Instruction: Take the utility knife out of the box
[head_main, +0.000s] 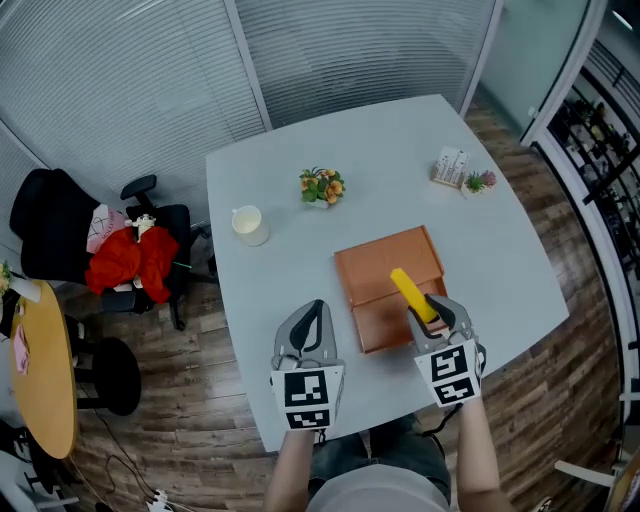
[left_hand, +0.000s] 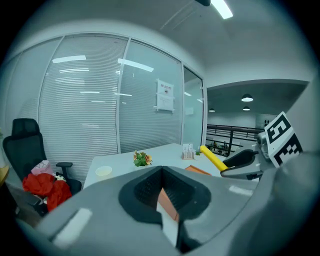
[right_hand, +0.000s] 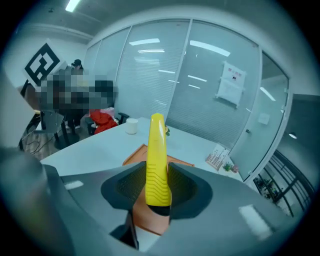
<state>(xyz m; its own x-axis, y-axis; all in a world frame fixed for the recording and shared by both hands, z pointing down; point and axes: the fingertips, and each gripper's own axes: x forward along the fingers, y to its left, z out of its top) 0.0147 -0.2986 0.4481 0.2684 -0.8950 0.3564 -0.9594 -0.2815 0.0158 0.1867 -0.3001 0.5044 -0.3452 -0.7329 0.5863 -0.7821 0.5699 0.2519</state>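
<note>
The yellow utility knife (head_main: 412, 293) (right_hand: 156, 160) is clamped by its ribbed end in my right gripper (head_main: 432, 312) (right_hand: 157, 200), which is shut on it. The knife sticks out forward and upward, lifted above the open brown box (head_main: 385, 268) (right_hand: 131, 157) on the white table (head_main: 290, 290). My left gripper (head_main: 313, 310) (left_hand: 162, 200) hovers left of the box with its jaws together and nothing held. The left gripper view shows the knife (left_hand: 212, 157) and the right gripper (left_hand: 245, 162) at its right, with a strip of the box (left_hand: 197, 170) below them.
A white cup (head_main: 249, 224), a small flower arrangement (head_main: 321, 186), a card holder (head_main: 450, 167) and a tiny potted plant (head_main: 480, 182) stand on the far half of the table. A black chair with red cloth (head_main: 130, 260) and a round yellow table (head_main: 45, 370) are at the left.
</note>
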